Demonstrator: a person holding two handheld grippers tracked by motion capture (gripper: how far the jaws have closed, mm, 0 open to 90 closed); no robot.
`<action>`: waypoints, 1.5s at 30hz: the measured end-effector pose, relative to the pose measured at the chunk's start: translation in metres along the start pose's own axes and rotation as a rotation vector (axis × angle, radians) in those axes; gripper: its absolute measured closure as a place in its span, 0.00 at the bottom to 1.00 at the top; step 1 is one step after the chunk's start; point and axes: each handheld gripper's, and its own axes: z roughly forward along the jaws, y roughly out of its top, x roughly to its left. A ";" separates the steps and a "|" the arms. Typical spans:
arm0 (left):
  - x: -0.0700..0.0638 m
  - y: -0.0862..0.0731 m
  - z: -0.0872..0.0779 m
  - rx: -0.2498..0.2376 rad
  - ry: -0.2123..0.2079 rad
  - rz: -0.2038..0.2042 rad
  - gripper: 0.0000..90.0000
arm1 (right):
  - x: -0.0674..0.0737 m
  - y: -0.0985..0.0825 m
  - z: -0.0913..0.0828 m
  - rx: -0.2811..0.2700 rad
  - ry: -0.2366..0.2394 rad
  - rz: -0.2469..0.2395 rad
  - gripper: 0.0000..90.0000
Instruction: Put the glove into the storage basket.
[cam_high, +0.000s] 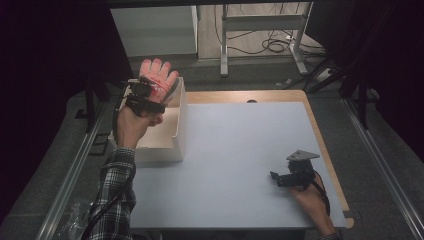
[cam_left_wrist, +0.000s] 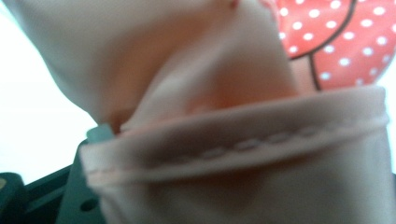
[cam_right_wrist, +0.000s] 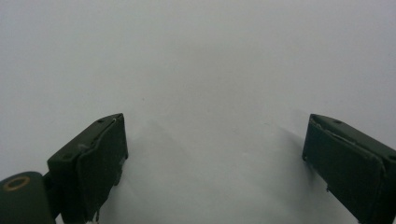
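While our left gripper (cam_high: 150, 90) keeps its jaws pinched nearly closed on the hemmed cuff of a pale pink glove (cam_high: 158, 75), that fabric bunches up right against the camera in the left gripper view, where a red patch with white dots shows at the upper right (cam_left_wrist: 341, 42). From the high view we see the glove's fingers standing up above the gripper, over the far end of a white box (cam_high: 179, 131) that sits at the left edge of the table (cam_high: 240, 160). Our right gripper (cam_high: 282, 179) rests low at the near right of the table, well apart from the glove, its jaws spread wide with nothing between them but bare grey tabletop.
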 end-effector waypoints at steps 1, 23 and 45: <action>0.003 -0.001 0.002 0.002 0.006 -0.008 0.43 | 0.000 0.000 0.000 0.000 0.000 -0.001 0.08; 0.000 -0.017 0.077 0.079 0.065 -0.070 0.42 | 0.000 0.000 0.000 0.000 -0.001 0.000 0.08; -0.009 -0.019 0.118 0.324 0.057 -0.062 0.29 | 0.000 0.000 0.000 0.000 0.000 0.000 0.08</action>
